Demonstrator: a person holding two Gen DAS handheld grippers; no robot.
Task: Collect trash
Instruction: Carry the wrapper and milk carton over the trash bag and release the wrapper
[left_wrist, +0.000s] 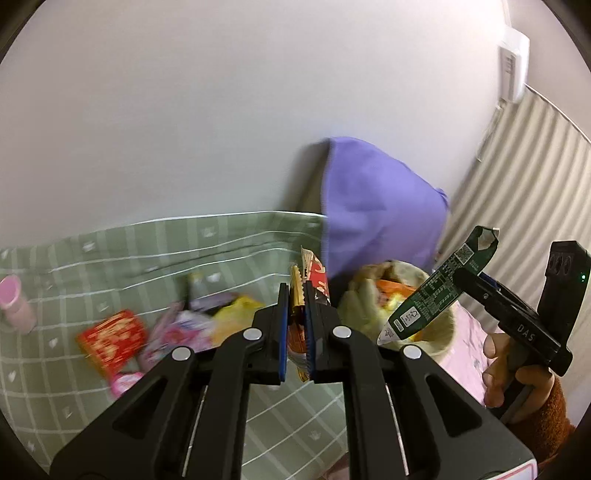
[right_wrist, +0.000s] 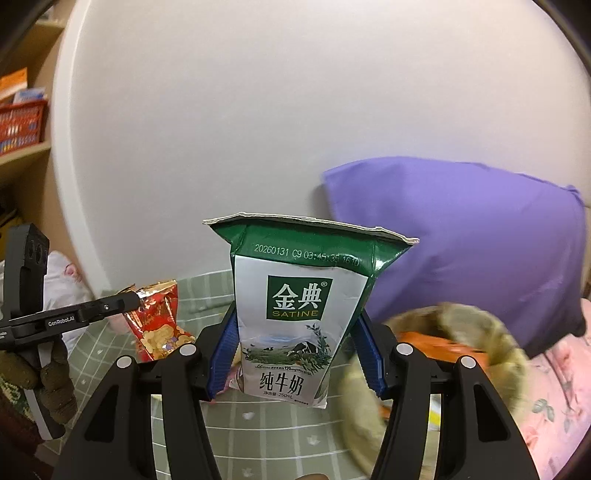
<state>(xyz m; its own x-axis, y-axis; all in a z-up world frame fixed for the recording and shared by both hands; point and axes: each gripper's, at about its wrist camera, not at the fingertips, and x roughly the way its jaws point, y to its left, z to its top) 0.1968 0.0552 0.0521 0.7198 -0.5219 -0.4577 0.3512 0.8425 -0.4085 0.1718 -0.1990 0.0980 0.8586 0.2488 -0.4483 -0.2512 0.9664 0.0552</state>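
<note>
Milk carton (right_wrist: 295, 317) is clamped in the right hand-held gripper (right_wrist: 295, 354), snack wrapper (left_wrist: 301, 317) in the left hand-held gripper (left_wrist: 296, 328).

A flattened green-and-white milk carton (right_wrist: 288, 314) stands upright, clamped at its sides, near a crumpled red-and-gold foil snack wrapper (left_wrist: 304, 314), also pinched. More bright wrappers (left_wrist: 177, 328) lie blurred on the green checked cloth.

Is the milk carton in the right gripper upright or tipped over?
Upright. The milk carton stands between the right gripper's blue pads, its print reading level and its flattened top seam uppermost.
</note>
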